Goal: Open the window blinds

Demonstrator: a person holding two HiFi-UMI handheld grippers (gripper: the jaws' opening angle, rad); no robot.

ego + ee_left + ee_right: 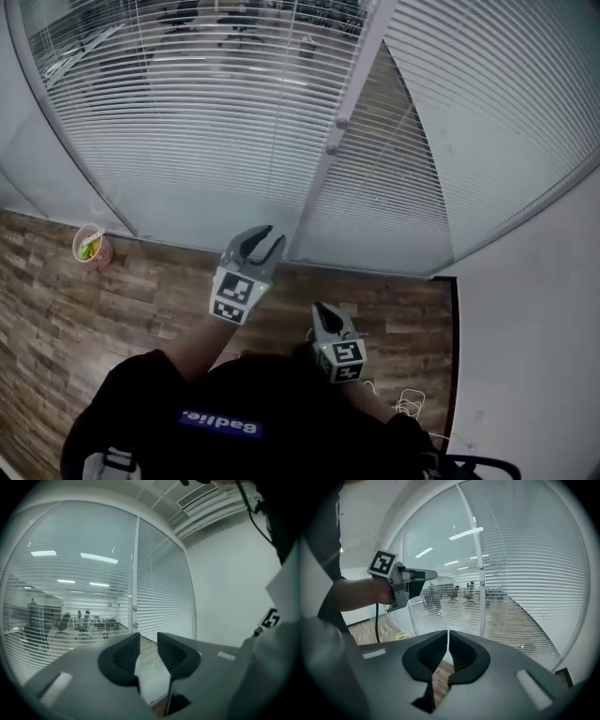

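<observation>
**Your gear, head to hand**

You wear a black top (244,394) with a short line of blue lettering (221,424) across the chest. In each hand you carry a grey two-jaw tool. The left gripper (265,238) and the right gripper (325,313) both have dark, ribbed pads (123,657) set into curved fingers. A white cube (234,296) with black square markers sits on each body. A black cable (377,623) hangs from the left one.

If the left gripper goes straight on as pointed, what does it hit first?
Probably the closed blinds of the right pane, just right of the window post; nothing shows between the open left gripper and them. Depth is unclear.
</observation>
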